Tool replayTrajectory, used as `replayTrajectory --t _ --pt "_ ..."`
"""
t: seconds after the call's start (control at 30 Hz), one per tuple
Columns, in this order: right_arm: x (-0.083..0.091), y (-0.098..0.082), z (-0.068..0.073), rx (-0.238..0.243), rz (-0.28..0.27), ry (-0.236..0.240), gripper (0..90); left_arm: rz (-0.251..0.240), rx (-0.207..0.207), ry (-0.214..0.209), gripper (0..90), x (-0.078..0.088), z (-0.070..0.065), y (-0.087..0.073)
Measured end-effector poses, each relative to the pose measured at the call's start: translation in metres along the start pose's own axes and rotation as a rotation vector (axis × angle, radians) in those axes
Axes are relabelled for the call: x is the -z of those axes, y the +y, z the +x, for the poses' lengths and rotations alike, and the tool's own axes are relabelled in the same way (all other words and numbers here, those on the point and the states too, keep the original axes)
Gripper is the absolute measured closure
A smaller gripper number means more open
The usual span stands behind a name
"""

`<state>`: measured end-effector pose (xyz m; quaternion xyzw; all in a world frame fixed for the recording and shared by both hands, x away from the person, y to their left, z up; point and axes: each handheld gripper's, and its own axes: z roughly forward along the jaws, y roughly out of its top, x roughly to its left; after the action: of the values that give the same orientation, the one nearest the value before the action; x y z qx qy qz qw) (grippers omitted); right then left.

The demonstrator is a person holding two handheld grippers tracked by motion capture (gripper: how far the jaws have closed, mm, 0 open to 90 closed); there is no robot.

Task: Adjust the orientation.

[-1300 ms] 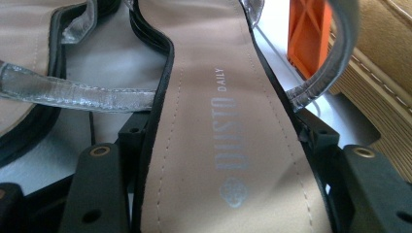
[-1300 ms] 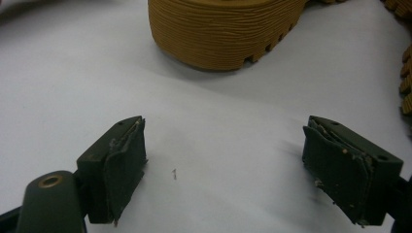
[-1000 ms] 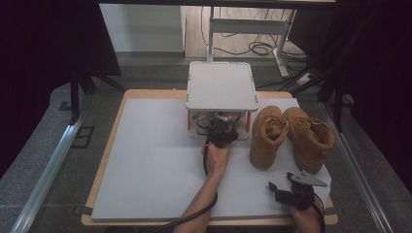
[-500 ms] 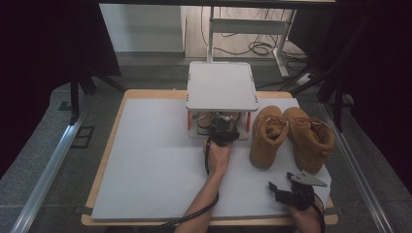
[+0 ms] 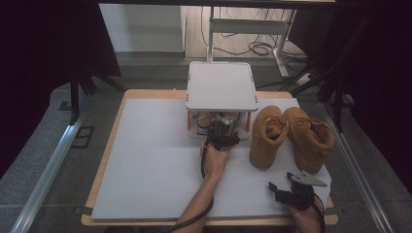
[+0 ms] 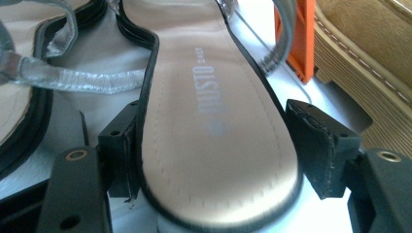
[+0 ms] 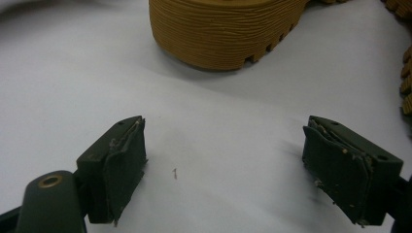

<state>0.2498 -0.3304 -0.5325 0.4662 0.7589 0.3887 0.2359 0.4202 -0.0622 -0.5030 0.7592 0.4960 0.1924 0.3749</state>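
On wood table [image 5: 104, 167]: white mat [image 5: 145, 165], dim rm w/ cables [image 5: 252, 47].

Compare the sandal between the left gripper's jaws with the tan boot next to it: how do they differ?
The sandal is flat and thin, with a smooth beige insole, black edging and silvery straps; the boot is tall, tan and closed, with a thick ridged sole. The sandal lies under the white rack, its heel between the left gripper's jaws, which have just been opening; the boot stands free on the white table, untouched. Both sit sole-down.
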Motion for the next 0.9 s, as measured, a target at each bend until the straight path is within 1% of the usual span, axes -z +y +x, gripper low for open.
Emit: replayTrajectory --t 0.1,0.2,0.3,0.47,0.53,0.6,0.8,0.9 --pt "0.0 0.0 0.0 0.0 0.0 0.0 15.9 0.006 -0.014 0.004 30.7 0.006 0.0 -0.002" --pt "0.0 0.0 0.0 0.0 0.0 -0.001 15.9 -0.014 -0.001 -0.009 31.9 0.011 0.001 -0.004" --pt "0.0 0.0 0.0 0.001 0.0 -0.001 15.9 -0.017 0.003 -0.015 33.5 0.017 0.003 -0.007" --pt "0.0 0.0 0.0 0.0 0.0 -0.001 15.9 -0.028 -0.005 -0.032 36.9 0.026 0.006 -0.012" --pt "0.0 0.0 0.0 0.001 0.001 -0.001 15.9 -0.036 -0.002 -0.039 37.6 0.03 0.007 -0.014" --pt "0.0 0.0 0.0 0.001 0.001 -0.001 15.9 -0.037 -0.01 -0.047 38.2 0.033 0.007 -0.016" --pt "0.0 0.0 0.0 0.001 0.001 -0.001 15.9 -0.046 -0.016 -0.064 39.9 0.041 0.01 -0.027" --pt "0.0 0.0 0.0 0.001 0.0 -0.001 15.9 -0.051 -0.009 -0.083 41.6 0.046 0.012 -0.033"
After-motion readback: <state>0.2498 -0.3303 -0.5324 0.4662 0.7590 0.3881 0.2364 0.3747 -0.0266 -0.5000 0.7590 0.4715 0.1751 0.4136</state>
